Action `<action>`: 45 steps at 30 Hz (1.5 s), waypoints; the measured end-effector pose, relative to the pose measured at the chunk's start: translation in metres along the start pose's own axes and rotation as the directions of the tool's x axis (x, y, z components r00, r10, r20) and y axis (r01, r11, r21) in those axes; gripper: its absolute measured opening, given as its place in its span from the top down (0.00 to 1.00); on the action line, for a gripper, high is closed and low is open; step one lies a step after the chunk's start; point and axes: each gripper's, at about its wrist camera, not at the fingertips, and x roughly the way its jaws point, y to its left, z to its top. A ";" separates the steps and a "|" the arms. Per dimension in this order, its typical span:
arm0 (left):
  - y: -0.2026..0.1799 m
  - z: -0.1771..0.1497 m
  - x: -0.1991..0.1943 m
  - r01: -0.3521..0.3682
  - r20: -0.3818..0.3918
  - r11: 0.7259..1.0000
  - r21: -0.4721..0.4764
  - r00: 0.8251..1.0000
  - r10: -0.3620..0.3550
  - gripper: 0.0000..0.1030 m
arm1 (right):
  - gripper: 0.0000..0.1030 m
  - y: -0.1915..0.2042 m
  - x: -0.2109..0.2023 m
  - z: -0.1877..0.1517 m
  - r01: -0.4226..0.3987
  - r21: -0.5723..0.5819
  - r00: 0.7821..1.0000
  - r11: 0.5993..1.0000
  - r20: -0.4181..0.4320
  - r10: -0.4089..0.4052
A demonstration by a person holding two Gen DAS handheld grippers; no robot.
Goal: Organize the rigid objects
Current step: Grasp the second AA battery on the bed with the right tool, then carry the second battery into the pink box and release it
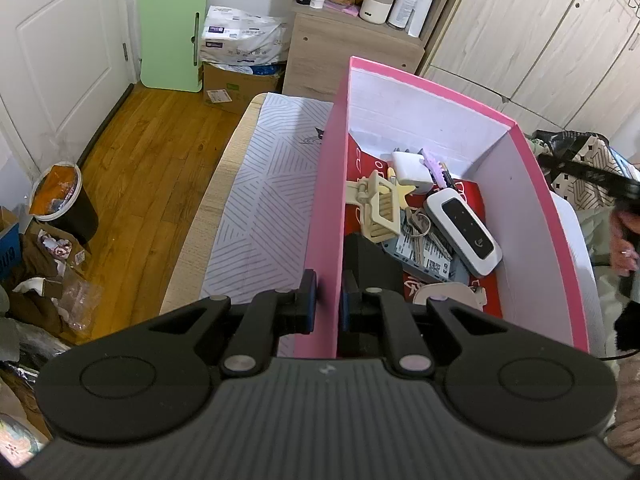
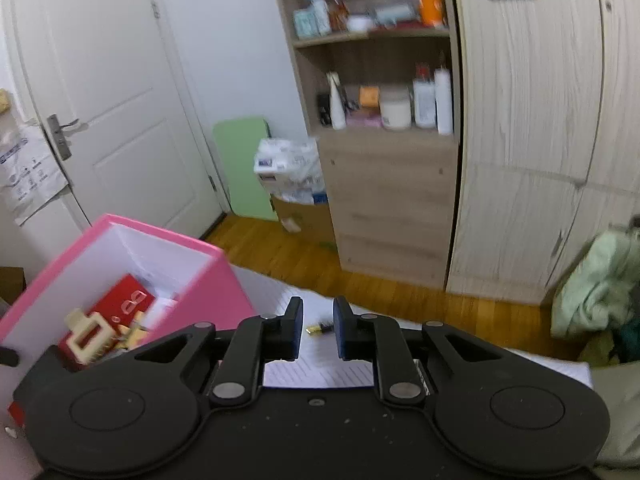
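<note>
Left wrist view: pink-walled, white-lined cardboard box [image 1: 404, 120] is seen on a lilac line-patterned cloth [image 1: 264, 200] covering a surface whose left edge drops to wood floor [image 1: 152, 152]. Free cloth is left along the box's left side; the right side is crowded by patterned fabric and a person's hand [image 1: 624, 240]. The left gripper [image 1: 327, 304] is clamped narrow on the box's near-left wall, one pad outside, one inside.

Inside the box, counted: one white-and-black oval device [image 1: 464, 232], one beige claw hair clip [image 1: 378, 208], one white square charger block [image 1: 412, 168], one lilac toothed clip [image 1: 434, 166], one bunch of keys [image 1: 420, 232], one yellow star piece [image 1: 402, 190], all lying on red printed packaging [image 1: 468, 192]. Further items at the near end are partly hidden by the gripper finger and cannot be identified.

Right wrist view (blurred): the right gripper [image 2: 318, 330] is held over the cloth right of the box, jaws a small way apart, nothing between the pads. One small gold-and-black object [image 2: 319, 328] is lying on the cloth beyond the tips, seen through the gap, not touched. The box's far-right corner is just left of the left finger. Open cloth is left ahead up to the surface edge, then floor and one wooden wardrobe [image 2: 520, 160] beyond. One white door [image 2: 100, 100] is at far left.
</note>
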 end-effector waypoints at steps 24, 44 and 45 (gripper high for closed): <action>0.001 0.000 0.002 0.003 -0.004 1.000 -0.007 1.000 -0.003 0.89 | 0.53 -0.005 0.077 -0.021 -0.043 -0.226 0.999 0.973 -0.012 0.041; 0.003 0.000 0.001 0.025 0.008 1.000 -0.016 1.000 -0.025 0.89 | 0.53 0.061 -0.063 0.002 -0.275 -0.058 0.955 0.960 0.103 0.280; 0.003 0.000 0.001 0.027 0.009 1.000 -0.016 1.000 -0.027 0.89 | 0.53 0.069 -0.064 0.002 -0.320 -0.020 0.944 0.947 0.080 0.321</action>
